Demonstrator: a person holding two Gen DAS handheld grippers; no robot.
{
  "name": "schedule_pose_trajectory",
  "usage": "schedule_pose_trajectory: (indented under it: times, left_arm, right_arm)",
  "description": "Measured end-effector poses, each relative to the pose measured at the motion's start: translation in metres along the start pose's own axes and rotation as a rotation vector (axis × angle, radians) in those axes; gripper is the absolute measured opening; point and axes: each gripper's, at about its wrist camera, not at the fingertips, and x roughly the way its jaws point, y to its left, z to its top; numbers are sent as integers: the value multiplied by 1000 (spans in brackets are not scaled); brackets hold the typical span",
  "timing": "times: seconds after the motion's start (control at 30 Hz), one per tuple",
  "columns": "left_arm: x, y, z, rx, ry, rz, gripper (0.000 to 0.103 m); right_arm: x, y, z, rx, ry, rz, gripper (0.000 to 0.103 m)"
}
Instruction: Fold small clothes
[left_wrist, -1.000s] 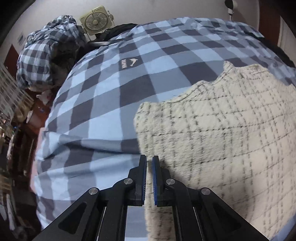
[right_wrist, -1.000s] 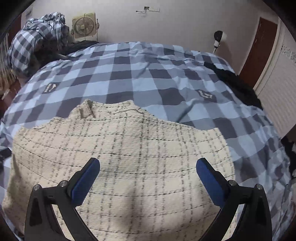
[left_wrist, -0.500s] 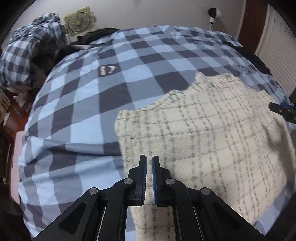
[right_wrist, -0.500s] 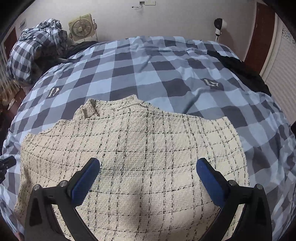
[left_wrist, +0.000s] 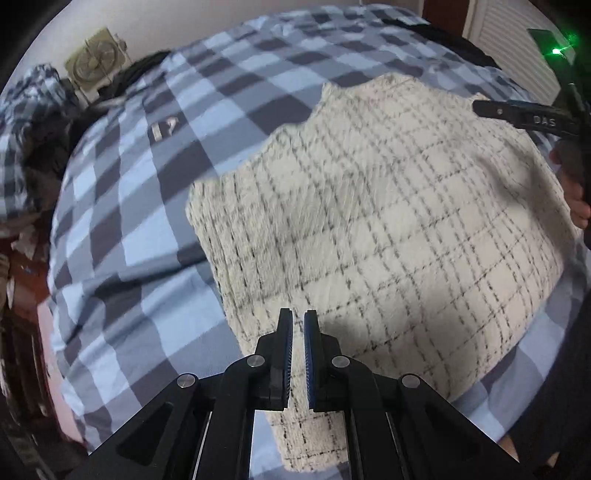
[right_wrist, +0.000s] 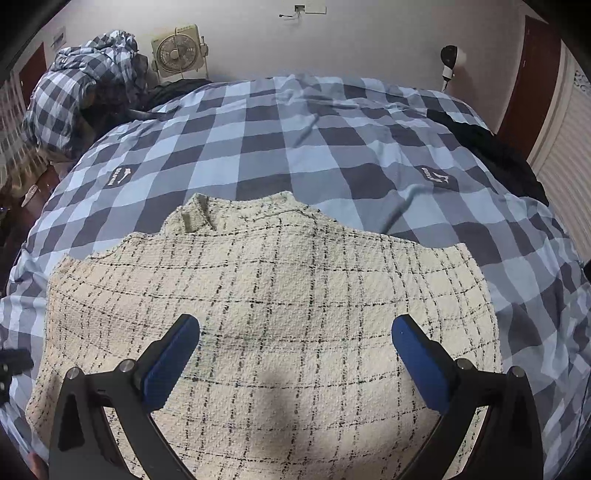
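A cream garment (right_wrist: 280, 295) with a thin black grid lies flat on the blue checked bed cover (right_wrist: 295, 147), neckline toward the far side. My left gripper (left_wrist: 298, 314) is shut with nothing between its pads, just above the garment's (left_wrist: 388, 229) near left edge. My right gripper (right_wrist: 295, 325) stands wide open over the garment's near middle, not touching it. The left wrist view shows the right gripper's (left_wrist: 528, 118) black finger and a hand (left_wrist: 576, 206) at the far right. Part of the left gripper (right_wrist: 11, 362) shows at the right wrist view's left edge.
A bundle of checked bedding (right_wrist: 81, 96) and a box fan (right_wrist: 177, 51) stand at the bed's far left corner. Dark clothing (right_wrist: 495, 155) lies along the right side. A brown door (right_wrist: 532, 74) and a wall lamp (right_wrist: 450, 59) are behind. The bed drops off at left (left_wrist: 48, 332).
The left gripper has risen and moved right over the garment's edge while rolling, so the right gripper now enters its view. It stays shut. The right gripper has barely moved.
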Motion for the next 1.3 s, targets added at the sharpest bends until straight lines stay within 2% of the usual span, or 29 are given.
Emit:
schedule_pose_trajectory:
  times: [0.03,0.07,0.1,0.13,0.17,0.23,0.3,0.4,0.47,0.5,0.53,0.63,0.7,0.77,0.83,0.87,0.9,0.97,1.0,1.03,1.07,1.13,1.23,1.3]
  left_arm:
    - [-5,1,3,-6,-26,-12,4]
    - [-10,4,7,-17,-53,-12,12]
    - [-18,8,11,-38,-97,-25,26]
    - [-24,14,14,-64,-139,-56,91]
    - [-32,17,18,-73,-206,-91,103]
    - [-36,21,26,-91,-264,-147,103]
    - [-33,25,35,-133,-284,-167,103]
    - [-19,39,43,-295,-310,-309,103]
    - [-3,44,50,-400,-304,-375,103]
    - [5,41,52,-424,-296,-369,103]
    - [13,34,55,-420,-294,-369,103]
    - [37,9,57,-351,-307,-484,103]
    - [46,-6,61,-306,-277,-432,103]
    - [57,-15,65,-280,-250,-272,103]
    - [67,-16,63,-300,-210,-134,103]
    - [77,-14,61,-319,-158,-42,103]
    - [85,-11,59,-323,-117,9,103]
    - [100,-3,49,-304,-54,74,103]
    - [102,0,44,-297,-55,78,103]
    - [102,6,39,-300,-71,64,103]
    - [100,16,34,-316,-85,70,103]
    - [99,37,27,-365,-75,150,103]
    - [94,80,16,-516,-67,201,103]
    - [86,95,11,-556,-65,318,103]
  right_arm:
    - [-1,-1,0,4,0,4,102]
    - [-2,-3,1,12,-2,9,102]
    - [-3,-4,2,22,-4,18,102]
    - [-4,-6,3,29,-4,24,102]
    - [-5,-8,4,42,-6,30,102]
    - [-8,-13,5,62,-9,39,102]
    - [-8,-19,5,86,-9,45,102]
    - [-4,-25,6,104,3,42,102]
    - [0,-24,4,100,11,45,102]
    - [2,-22,3,94,17,49,102]
    - [5,-18,2,80,30,58,102]
    - [17,8,-5,-21,79,76,102]
    - [23,25,-9,-97,95,78,102]
    - [33,44,-15,-176,132,94,102]
    - [47,53,-21,-236,180,111,102]
    - [52,54,-22,-252,198,98,101]
    - [57,51,-25,-257,218,96,101]
    - [67,33,-23,-192,270,161,102]
    - [69,20,-20,-139,294,193,102]
    - [70,9,-18,-102,303,187,102]
    - [70,-7,-15,-72,307,125,102]
    - [71,-40,-12,-17,311,-16,102]
    - [74,-104,-13,111,330,-231,102]
    - [68,-134,-12,185,314,-320,102]
